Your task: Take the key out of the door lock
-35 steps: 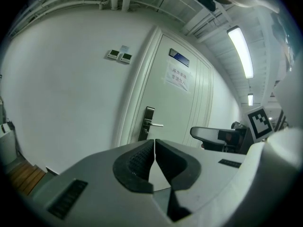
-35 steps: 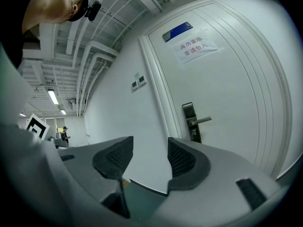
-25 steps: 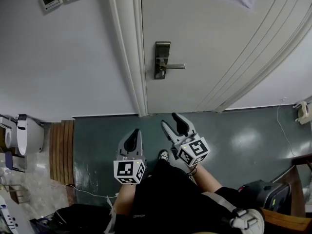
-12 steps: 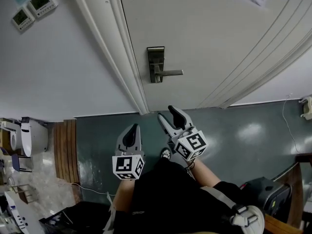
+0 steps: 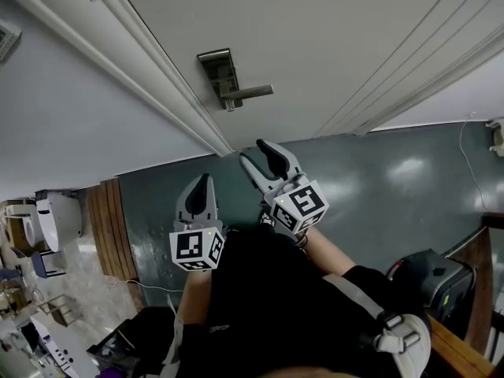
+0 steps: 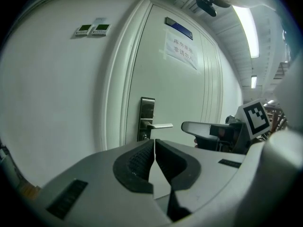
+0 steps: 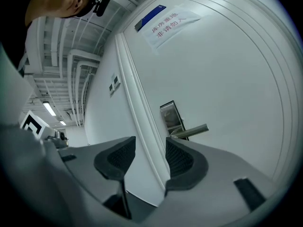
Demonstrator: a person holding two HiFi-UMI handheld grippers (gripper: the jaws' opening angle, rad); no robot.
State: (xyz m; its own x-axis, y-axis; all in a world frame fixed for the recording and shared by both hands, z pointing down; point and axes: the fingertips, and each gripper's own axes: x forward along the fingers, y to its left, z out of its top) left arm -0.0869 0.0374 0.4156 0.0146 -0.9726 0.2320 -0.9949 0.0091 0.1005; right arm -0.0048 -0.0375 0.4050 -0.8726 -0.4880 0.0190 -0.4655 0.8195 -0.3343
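Observation:
A steel lock plate point(image 5: 219, 72) with a lever handle point(image 5: 250, 94) sits on the white door point(image 5: 339, 38). The plate point(image 6: 147, 117) has a small dark keyhole near its bottom, and I cannot make out a key in it. My left gripper point(image 5: 201, 187) is shut, empty, and held low, well short of the door. My right gripper point(image 5: 261, 158) is beside it and slightly further forward, pointing toward the handle. Its jaws are closing but stand apart, with nothing between them. In the right gripper view the plate point(image 7: 170, 115) and handle point(image 7: 191, 130) lie just beyond the right gripper point(image 7: 149, 148).
The white door frame point(image 5: 150, 77) runs left of the lock. A paper notice point(image 6: 181, 50) hangs on the door, and two wall panels point(image 6: 92, 29) are on the left wall. A black bag point(image 5: 429, 282) and wooden furniture stand at the right, a wooden strip point(image 5: 106, 231) at the left.
The head view has swung, so the door and lock now look tilted and closer. Both grippers have edged up toward the door. The right jaws have narrowed slightly.

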